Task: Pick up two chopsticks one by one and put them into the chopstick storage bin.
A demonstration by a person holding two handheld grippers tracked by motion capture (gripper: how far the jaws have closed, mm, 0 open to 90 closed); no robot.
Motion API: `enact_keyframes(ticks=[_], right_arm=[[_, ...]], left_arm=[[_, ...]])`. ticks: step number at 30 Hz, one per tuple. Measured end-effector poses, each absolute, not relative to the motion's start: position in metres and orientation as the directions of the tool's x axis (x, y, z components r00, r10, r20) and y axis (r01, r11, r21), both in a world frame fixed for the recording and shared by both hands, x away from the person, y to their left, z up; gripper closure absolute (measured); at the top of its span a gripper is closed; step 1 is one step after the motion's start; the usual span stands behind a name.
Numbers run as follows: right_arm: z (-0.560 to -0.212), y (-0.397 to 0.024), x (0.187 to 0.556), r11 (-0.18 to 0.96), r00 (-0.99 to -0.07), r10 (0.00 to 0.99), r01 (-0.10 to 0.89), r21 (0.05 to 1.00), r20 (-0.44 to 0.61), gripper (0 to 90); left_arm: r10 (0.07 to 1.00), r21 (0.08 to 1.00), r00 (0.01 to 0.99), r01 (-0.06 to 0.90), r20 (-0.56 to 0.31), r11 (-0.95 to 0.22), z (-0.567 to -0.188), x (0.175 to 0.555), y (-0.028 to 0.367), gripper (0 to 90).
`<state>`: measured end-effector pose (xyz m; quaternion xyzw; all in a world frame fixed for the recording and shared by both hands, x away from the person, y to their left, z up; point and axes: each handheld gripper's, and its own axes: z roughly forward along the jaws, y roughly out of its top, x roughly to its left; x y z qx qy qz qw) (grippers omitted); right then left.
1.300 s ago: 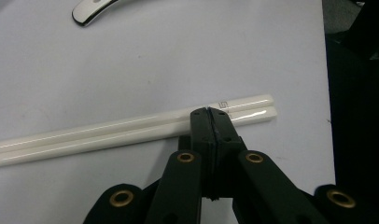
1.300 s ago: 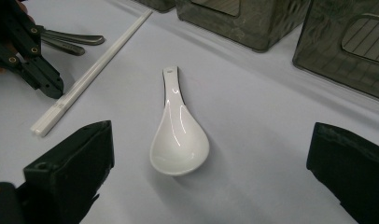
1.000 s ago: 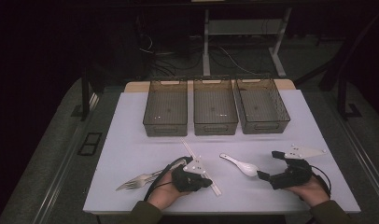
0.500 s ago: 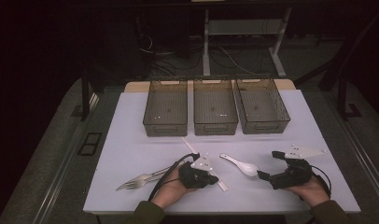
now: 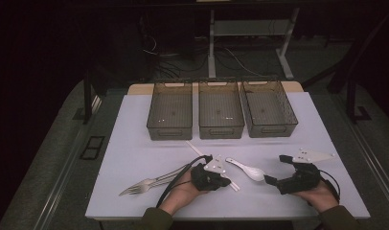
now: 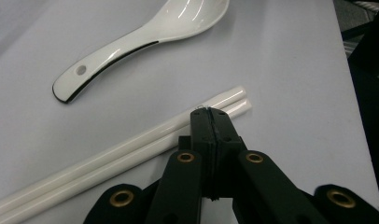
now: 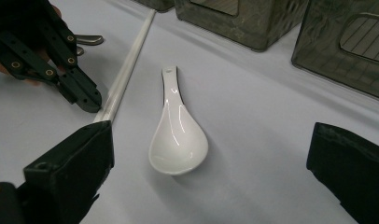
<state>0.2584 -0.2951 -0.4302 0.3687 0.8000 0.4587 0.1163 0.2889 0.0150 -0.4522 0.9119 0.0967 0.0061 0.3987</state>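
Observation:
A pair of white chopsticks (image 6: pixel 131 144) lies side by side on the white table (image 5: pixel 135 153). My left gripper (image 6: pixel 209 113) is shut, with its joined tips right over the chopsticks near their end. A white ceramic spoon (image 6: pixel 145 35) lies just beyond. In the high view the left gripper (image 5: pixel 224 182) sits at the table's front middle, over the chopsticks (image 5: pixel 194 149). My right gripper (image 5: pixel 277 169) stands wide open just right of the spoon (image 5: pixel 248 171). In the right gripper view the spoon (image 7: pixel 178 135) lies ahead between my spread jaws, and the chopsticks (image 7: pixel 128 70) run past the left gripper (image 7: pixel 85 100).
A metal fork (image 5: pixel 144 184) lies at the front left, its handle toward the left hand. Three smoky plastic bins (image 5: pixel 169 112) (image 5: pixel 220 112) (image 5: pixel 269 110) stand in a row at the back of the table. Dark floor surrounds the table.
My left gripper has slid a little to the right along the chopsticks, still shut. The right gripper and the spoon have stayed put.

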Motion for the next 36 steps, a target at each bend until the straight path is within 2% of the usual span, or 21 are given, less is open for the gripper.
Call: enact_keyframes(ticks=[24,29,34,36], right_arm=[[-0.43,-0.296,0.258,0.305,-0.701,0.697,0.482,0.821,0.153,0.8],[-0.43,-0.296,0.258,0.302,-0.701,0.696,0.481,0.823,0.155,0.8],[-0.429,-0.297,0.257,0.3,-0.7,0.697,0.481,0.824,0.155,0.8],[-0.429,-0.298,0.257,0.297,-0.699,0.697,0.482,0.825,0.157,0.8]], left_arm=[[0.192,0.754,0.98,0.17,-0.06,-0.634,-0.456,0.304,-0.008,89.3],[0.187,0.767,0.979,0.183,-0.084,-0.615,-0.45,0.301,-0.003,89.0],[0.205,0.791,0.973,0.208,-0.107,-0.575,-0.437,0.294,0.012,78.6],[0.235,0.804,0.965,0.23,-0.116,-0.548,-0.429,0.29,0.033,73.6]])
